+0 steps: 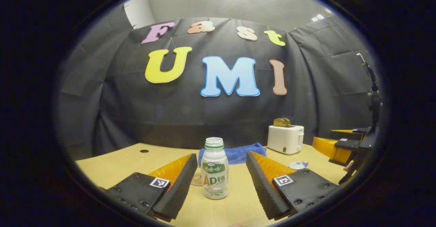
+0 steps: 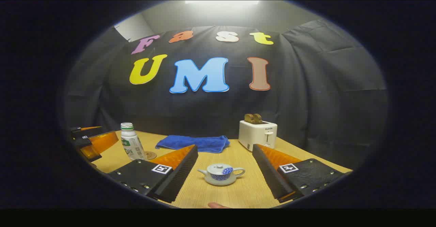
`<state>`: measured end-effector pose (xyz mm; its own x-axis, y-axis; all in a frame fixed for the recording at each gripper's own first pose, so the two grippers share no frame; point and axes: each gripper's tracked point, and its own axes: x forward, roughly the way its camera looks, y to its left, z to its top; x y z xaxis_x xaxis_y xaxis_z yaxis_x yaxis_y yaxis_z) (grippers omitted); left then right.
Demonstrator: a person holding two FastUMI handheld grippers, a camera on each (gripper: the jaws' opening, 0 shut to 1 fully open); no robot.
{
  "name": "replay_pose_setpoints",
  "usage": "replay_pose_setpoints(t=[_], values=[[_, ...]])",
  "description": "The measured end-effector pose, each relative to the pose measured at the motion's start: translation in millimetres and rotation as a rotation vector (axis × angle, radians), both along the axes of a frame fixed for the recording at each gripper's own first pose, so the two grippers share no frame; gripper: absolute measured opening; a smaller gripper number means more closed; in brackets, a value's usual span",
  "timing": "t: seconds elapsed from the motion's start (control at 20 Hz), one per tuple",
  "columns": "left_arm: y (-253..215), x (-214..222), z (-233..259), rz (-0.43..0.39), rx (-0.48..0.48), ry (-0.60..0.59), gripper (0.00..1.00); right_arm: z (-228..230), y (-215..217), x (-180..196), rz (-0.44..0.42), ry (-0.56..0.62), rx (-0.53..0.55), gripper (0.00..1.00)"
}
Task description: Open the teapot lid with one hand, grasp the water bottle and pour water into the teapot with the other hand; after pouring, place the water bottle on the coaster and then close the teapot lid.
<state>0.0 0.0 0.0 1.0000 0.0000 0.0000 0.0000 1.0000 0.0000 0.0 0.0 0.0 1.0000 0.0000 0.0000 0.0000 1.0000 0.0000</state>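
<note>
Left gripper (image 1: pixel 221 186): fingers spread wide apart on either side of the bottle, touching nothing; seen again at the far left of the right gripper view (image 2: pixel 89 142).
Bottle: small white plastic water bottle with a green-and-orange label and no cap (image 1: pixel 214 168) standing upright on the table between the left gripper's fingers, clear of both; in the right gripper view it stands at the left (image 2: pixel 131 146).
Coaster: round brown woven coaster (image 1: pixel 197 179) lying flat just behind and left of the bottle, partly hidden by it.
Right gripper (image 2: pixel 224 177): fingers wide apart, holding nothing; it appears at the right edge of the left gripper view (image 1: pixel 335 145).
Teapot: small white ceramic teapot with a blue pattern (image 2: pixel 221 174), lid on, sitting on the table between the right gripper's fingers, apart from both.
Table: light wooden tabletop (image 2: pixel 245 189).
Cloth: blue folded towel (image 2: pixel 193 142) lying far back at the middle.
Toaster: white toaster with brown toast in its slots (image 2: pixel 258 135), far right of the towel.
</note>
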Motion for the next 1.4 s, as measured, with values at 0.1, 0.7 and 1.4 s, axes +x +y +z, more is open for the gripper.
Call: replay_pose_setpoints(t=[0.1, 0.7, 1.4], values=[[6, 4, -1, 0.013, -0.001, -0.003, 1.0, -5, -2, 6, 0.012, 0.018, 0.025, 0.99], [30, 17, -16, 0.024, -0.017, 0.043, 1.0, -33, -2, 22, 0.01, 0.072, -0.003, 0.99], [29, 23, -15, 0.019, 0.032, 0.042, 1.0, -76, 9, 65, 0.006, 0.185, -0.031, 0.89]])
